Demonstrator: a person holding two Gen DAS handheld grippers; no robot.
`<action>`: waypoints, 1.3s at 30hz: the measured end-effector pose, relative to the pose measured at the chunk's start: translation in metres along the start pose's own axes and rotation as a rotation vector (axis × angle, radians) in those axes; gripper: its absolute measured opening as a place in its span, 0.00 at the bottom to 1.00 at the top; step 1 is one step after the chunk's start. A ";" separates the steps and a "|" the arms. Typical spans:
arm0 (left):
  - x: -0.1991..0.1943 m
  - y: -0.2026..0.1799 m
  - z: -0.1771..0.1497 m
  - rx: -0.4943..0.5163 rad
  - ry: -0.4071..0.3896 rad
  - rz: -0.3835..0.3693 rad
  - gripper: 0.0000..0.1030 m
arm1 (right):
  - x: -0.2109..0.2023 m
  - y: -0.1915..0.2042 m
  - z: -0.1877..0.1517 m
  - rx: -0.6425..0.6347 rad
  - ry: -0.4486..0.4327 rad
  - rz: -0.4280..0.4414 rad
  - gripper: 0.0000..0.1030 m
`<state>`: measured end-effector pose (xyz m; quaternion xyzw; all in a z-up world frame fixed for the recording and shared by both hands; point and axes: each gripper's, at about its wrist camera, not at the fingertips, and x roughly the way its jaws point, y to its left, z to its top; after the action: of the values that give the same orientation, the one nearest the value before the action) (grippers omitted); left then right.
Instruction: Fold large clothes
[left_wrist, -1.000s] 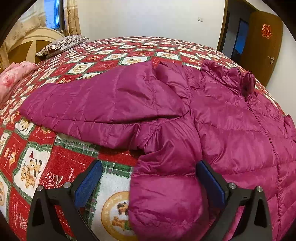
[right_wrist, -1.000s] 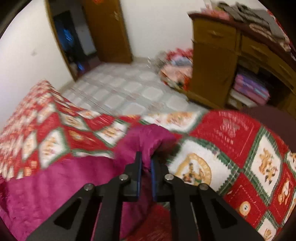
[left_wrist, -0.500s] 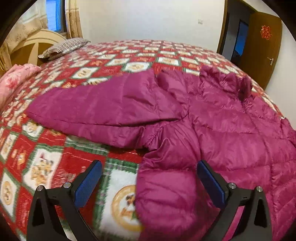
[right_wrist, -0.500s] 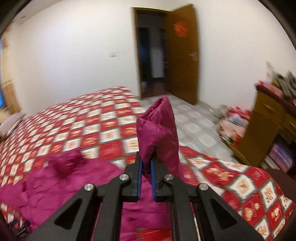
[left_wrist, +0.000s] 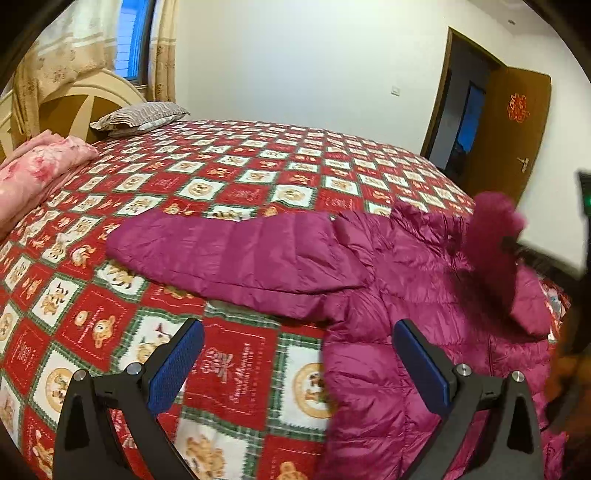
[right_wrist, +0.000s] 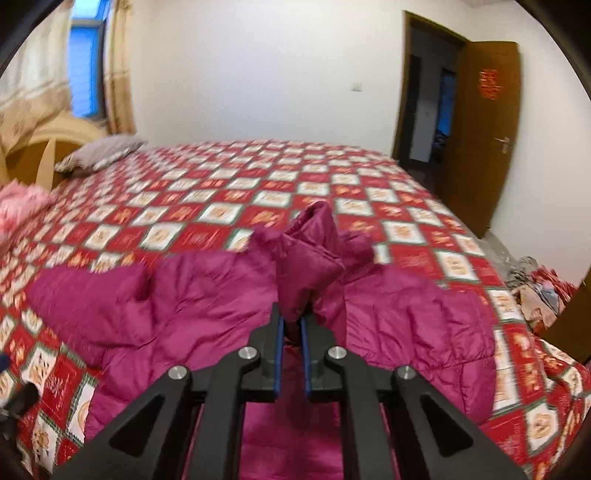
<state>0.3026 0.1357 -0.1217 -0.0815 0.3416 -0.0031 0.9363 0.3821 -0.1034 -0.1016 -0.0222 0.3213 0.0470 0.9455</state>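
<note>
A magenta puffer jacket (left_wrist: 406, 295) lies spread on the bed, one sleeve (left_wrist: 229, 254) stretched out to the left. My left gripper (left_wrist: 295, 365) is open and empty, low over the jacket's near left edge and the quilt. My right gripper (right_wrist: 291, 325) is shut on the other sleeve's cuff (right_wrist: 310, 266) and holds it up above the jacket's body (right_wrist: 207, 302). In the left wrist view that raised sleeve (left_wrist: 491, 236) shows blurred at the right.
The bed has a red patterned quilt (left_wrist: 258, 166). A striped pillow (left_wrist: 140, 114) and pink bedding (left_wrist: 33, 166) lie by the headboard. An open wooden door (right_wrist: 476, 140) stands at the right, with clutter on the floor (right_wrist: 532, 280).
My right gripper has swung the held sleeve from the bed's right edge up and inward over the jacket body. My left gripper has drawn back a little and stayed open.
</note>
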 end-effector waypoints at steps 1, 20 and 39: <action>-0.001 0.003 0.000 -0.004 -0.003 -0.001 0.99 | 0.007 0.010 -0.003 -0.011 0.014 0.007 0.10; 0.026 -0.041 0.039 0.102 -0.023 -0.013 0.99 | -0.020 -0.065 -0.005 0.197 0.011 0.242 0.36; 0.178 -0.146 0.014 0.217 0.138 0.199 0.99 | 0.046 -0.177 -0.062 0.395 0.151 -0.062 0.27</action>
<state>0.4548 -0.0170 -0.2025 0.0547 0.4090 0.0475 0.9097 0.3991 -0.2806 -0.1770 0.1501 0.3934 -0.0480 0.9057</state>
